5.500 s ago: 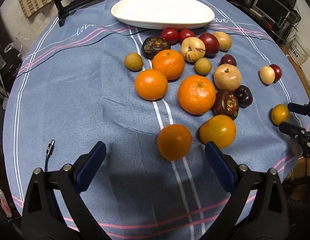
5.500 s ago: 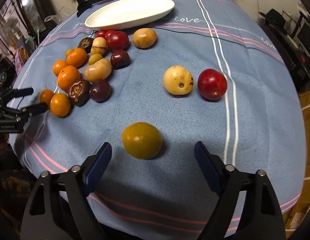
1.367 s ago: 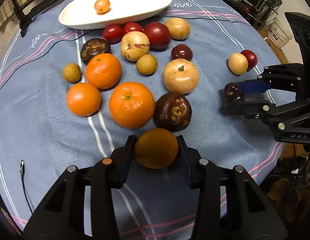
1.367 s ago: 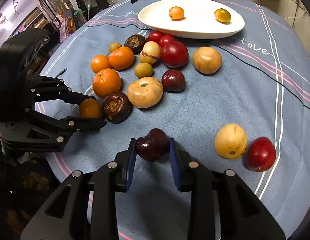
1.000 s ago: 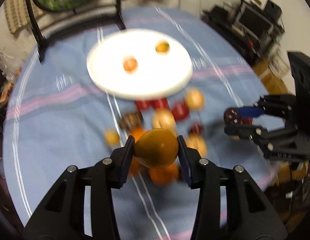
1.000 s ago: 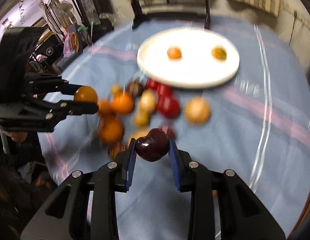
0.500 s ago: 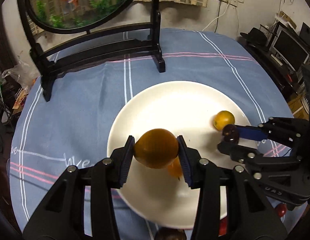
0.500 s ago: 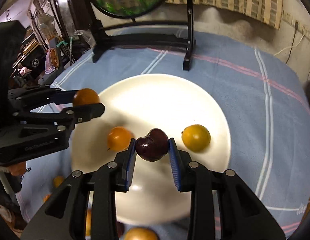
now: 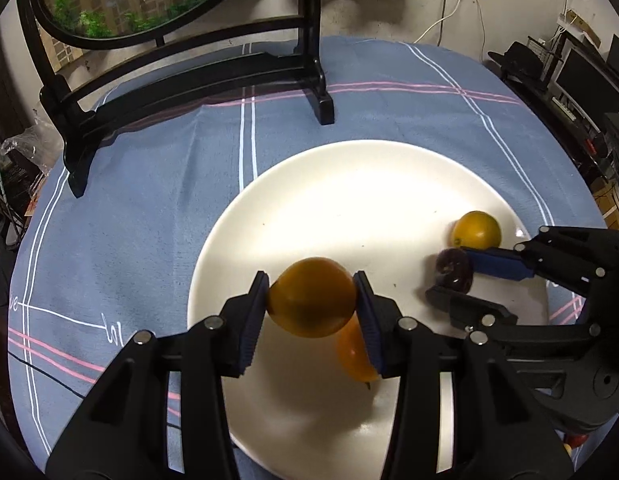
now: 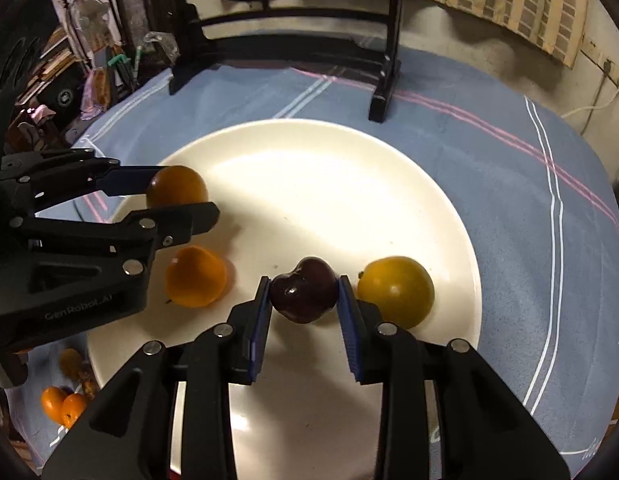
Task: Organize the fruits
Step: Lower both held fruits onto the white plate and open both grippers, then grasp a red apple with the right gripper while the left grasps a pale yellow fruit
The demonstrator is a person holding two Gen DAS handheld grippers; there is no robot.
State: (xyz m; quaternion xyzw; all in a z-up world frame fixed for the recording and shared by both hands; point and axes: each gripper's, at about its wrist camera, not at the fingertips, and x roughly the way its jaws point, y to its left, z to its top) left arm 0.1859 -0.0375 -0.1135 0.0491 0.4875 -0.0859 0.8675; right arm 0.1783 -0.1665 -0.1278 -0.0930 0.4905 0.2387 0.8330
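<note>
My left gripper [image 9: 311, 292] is shut on a round orange-yellow fruit [image 9: 311, 304], held just above the near left part of the white plate [image 9: 349, 184]. A smaller orange fruit [image 9: 353, 354] lies on the plate under it, and a yellow fruit [image 9: 476, 229] lies at the right. My right gripper [image 10: 303, 292] has a dark plum [image 10: 303, 290] between its pads; its jaws are opening, but both pads still touch the plum. In the right wrist view the yellow fruit [image 10: 395, 296] sits right beside the right finger, and the left gripper [image 10: 177, 200] reaches in from the left.
A black wooden stand [image 9: 197, 76] with a round painted screen stands on the blue striped cloth [image 9: 129, 200] behind the plate. Oranges [image 10: 63, 404] lie on the cloth at the plate's near left. Shelves and clutter line the room's edges.
Both grippers carried their fruit from the pile to over the plate and sank a little closer to it. The gap between the right pads looks slightly wider.
</note>
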